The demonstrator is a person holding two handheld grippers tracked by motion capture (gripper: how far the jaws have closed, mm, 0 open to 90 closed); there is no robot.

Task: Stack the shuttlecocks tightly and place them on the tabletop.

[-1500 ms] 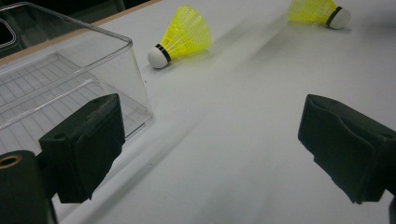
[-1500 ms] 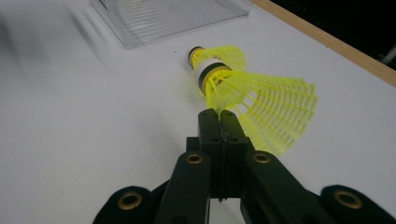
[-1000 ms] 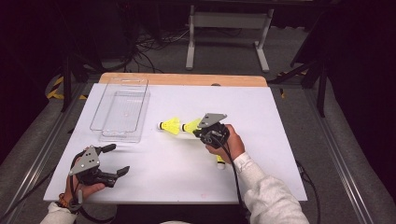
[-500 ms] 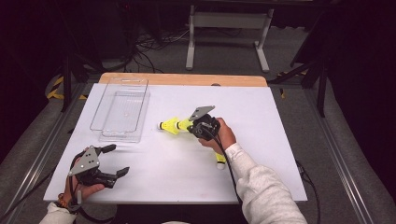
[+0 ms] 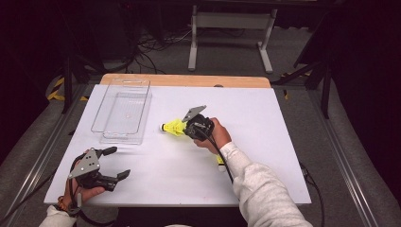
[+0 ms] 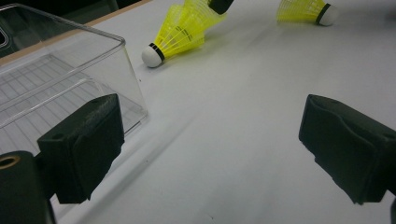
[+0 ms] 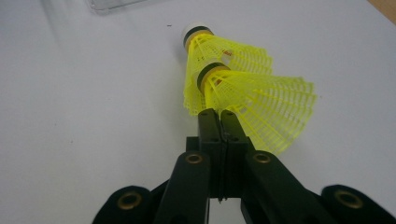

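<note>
Right gripper view: my right tongs (image 7: 218, 122) are pressed together on the skirt edge of a yellow plastic shuttlecock (image 7: 261, 105), pinching a thin bit of the mesh rim. Its cork end is pushed into the skirt of a second shuttlecock (image 7: 219, 51) ahead of it, so the two sit nested, white cork of the front one pointing away from me.

High view: the pair (image 5: 173, 127) sits mid-tabletop (image 5: 265, 109), just right of the clear plastic bin (image 5: 124, 113), apart from it. A third shuttlecock (image 5: 220, 161) lies near my right forearm, partly hidden. My left tongs (image 5: 116, 163) are spread wide and hold nothing, parked at the near left corner.

Left gripper view: pads open, bin wall just past the left pad, nested pair's cork (image 6: 150, 55) resting on the tabletop beyond it.

Handling, my read:
- Very light, no load on the grip at all.
- Skirt is thin flexible mesh, springs back but will crumple or crease if squeezed hard.
- The nested joint looks like friction only; front one could drop off if I swing or tilt fast.
- Rim pinch is marginal. Better hold is at the cork base or the collar just behind it: stiff, round, won't deform.
- Smooth plastic, may slip out sideways.
</note>
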